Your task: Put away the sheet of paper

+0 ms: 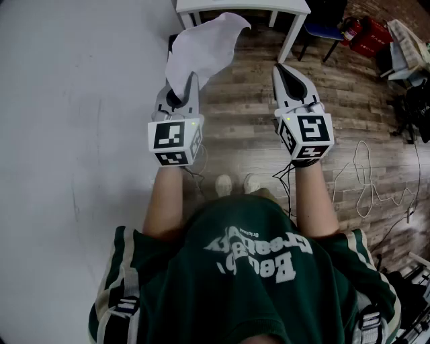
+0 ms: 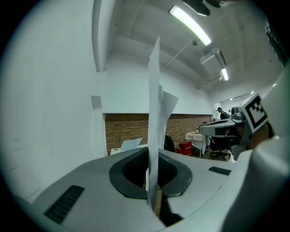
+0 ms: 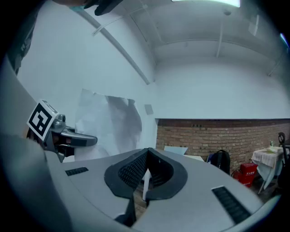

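Now | left tongs (image 1: 192,76) clamped on sheet of paper (image 1: 201,48) | right tongs (image 1: 278,68) closed, empty

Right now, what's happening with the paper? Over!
Left gripper shut on the sheet of paper, paper standing up. Right gripper shut, empty. White table just ahead, wall close on the left.
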A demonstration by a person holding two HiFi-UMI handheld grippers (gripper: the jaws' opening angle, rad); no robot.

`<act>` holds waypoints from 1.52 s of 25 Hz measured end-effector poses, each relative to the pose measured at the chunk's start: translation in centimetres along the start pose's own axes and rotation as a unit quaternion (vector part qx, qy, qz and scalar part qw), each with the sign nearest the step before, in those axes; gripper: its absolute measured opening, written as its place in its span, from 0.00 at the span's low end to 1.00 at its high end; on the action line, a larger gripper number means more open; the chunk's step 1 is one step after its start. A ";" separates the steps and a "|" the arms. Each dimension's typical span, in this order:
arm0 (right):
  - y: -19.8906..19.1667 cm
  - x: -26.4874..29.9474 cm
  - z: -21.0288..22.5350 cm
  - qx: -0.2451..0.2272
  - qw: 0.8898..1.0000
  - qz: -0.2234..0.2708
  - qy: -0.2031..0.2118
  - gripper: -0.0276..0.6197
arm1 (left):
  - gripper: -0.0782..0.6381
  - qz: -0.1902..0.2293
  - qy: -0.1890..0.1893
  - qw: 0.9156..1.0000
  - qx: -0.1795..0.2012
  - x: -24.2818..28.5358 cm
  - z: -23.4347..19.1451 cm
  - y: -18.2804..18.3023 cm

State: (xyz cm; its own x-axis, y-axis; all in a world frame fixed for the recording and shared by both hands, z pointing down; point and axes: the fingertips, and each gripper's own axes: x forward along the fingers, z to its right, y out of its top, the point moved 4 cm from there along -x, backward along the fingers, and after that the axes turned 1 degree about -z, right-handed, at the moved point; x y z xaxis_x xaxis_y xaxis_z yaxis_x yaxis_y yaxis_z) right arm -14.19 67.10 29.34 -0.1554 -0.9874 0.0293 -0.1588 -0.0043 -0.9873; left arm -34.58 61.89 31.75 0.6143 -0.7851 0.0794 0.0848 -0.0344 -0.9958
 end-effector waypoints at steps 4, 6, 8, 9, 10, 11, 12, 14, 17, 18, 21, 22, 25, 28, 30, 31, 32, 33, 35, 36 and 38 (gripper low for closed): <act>0.2 0.0 -0.1 -0.002 1.000 0.001 -0.001 0.03 | 0.11 0.000 0.000 1.000 0.000 0.0 -0.1 0.1; 0.2 0.1 -0.1 -0.003 1.000 0.001 -0.001 0.03 | 0.11 0.000 0.000 1.000 0.000 0.0 -0.1 0.1; 0.2 0.0 -0.2 -0.003 1.000 0.003 0.000 0.03 | 0.11 0.001 0.000 1.000 0.001 -0.1 -0.1 0.1; 0.2 0.0 -0.1 -0.001 1.000 0.005 -0.001 0.03 | 0.11 0.002 0.000 1.000 0.001 -0.1 -0.1 0.2; 0.2 -0.1 -0.1 0.001 1.000 0.006 -0.002 0.03 | 0.11 0.002 0.000 1.000 0.002 -0.1 -0.1 0.2; 0.2 -0.1 0.0 0.004 1.000 0.006 -0.003 0.03 | 0.11 0.003 -0.001 1.000 0.002 -0.1 -0.1 0.2; 0.1 -0.1 0.1 0.005 1.000 0.006 -0.003 0.03 | 0.11 0.003 -0.002 1.000 0.002 0.0 -0.1 0.3; 0.0 0.0 0.2 0.007 1.000 0.004 -0.006 0.03 | 0.11 0.004 -0.003 1.000 0.002 0.1 -0.2 0.4; 0.0 0.3 0.2 0.006 1.000 0.001 -0.012 0.03 | 0.11 0.006 -0.005 1.000 0.003 0.2 -0.5 0.5; 0.0 0.3 0.2 0.006 1.000 0.000 -0.014 0.03 | 0.11 0.007 -0.007 1.000 0.004 0.2 -0.6 0.6; 0.1 0.4 0.2 0.005 1.000 -0.001 -0.020 0.03 | 0.11 0.009 -0.011 1.000 0.005 0.3 -0.9 0.6; 0.0 0.5 0.2 0.004 1.000 -0.002 -0.021 0.03 | 0.11 0.010 -0.013 1.000 0.005 0.3 -1.1 0.6; 0.1 1.0 -0.1 0.002 1.000 -0.007 -0.028 0.03 | 0.11 0.011 -0.016 1.000 0.006 0.5 -1.9 0.7; 0.4 1.1 -0.3 0.002 0.999 -0.011 -0.036 0.03 | 0.11 0.011 -0.020 1.000 0.007 0.3 -2.6 0.9; 0.1 1.0 -0.9 0.003 0.999 -0.013 -0.039 0.03 | 0.11 0.011 -0.023 1.000 0.007 0.2 -3.1 0.7; 0.0 1.1 -1.1 0.003 0.999 -0.015 -0.041 0.03 | 0.11 0.011 -0.024 1.000 0.008 0.2 -3.4 0.4; -0.2 1.1 -1.3 0.004 0.999 -0.015 -0.043 0.03 | 0.11 0.011 -0.025 1.000 0.008 0.3 -3.6 0.2; -0.4 1.1 -1.5 0.005 0.999 -0.016 -0.044 0.04 | 0.11 0.010 -0.027 1.000 0.009 0.4 -3.8 0.1; -0.7 1.1 -1.8 0.006 0.999 -0.019 -0.047 0.03 | 0.11 0.009 -0.030 0.999 0.010 0.4 -4.1 -0.2; -0.8 1.1 -1.9 0.007 0.999 -0.020 -0.049 0.03 | 0.11 0.008 -0.032 0.999 0.010 0.6 -4.2 -0.2; -0.9 1.2 -1.8 0.009 0.998 -0.023 -0.050 0.03 | 0.11 0.006 -0.033 0.999 0.010 1.0 -4.4 -0.1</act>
State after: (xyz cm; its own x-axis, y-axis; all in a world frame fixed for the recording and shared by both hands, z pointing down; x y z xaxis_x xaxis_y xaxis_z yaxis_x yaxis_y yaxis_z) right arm -15.97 66.20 30.58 -0.0502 -0.9969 0.0602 -0.1469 -0.0523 -0.9878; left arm -37.46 58.42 31.76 0.6654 -0.7430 0.0718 0.0935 -0.0124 -0.9955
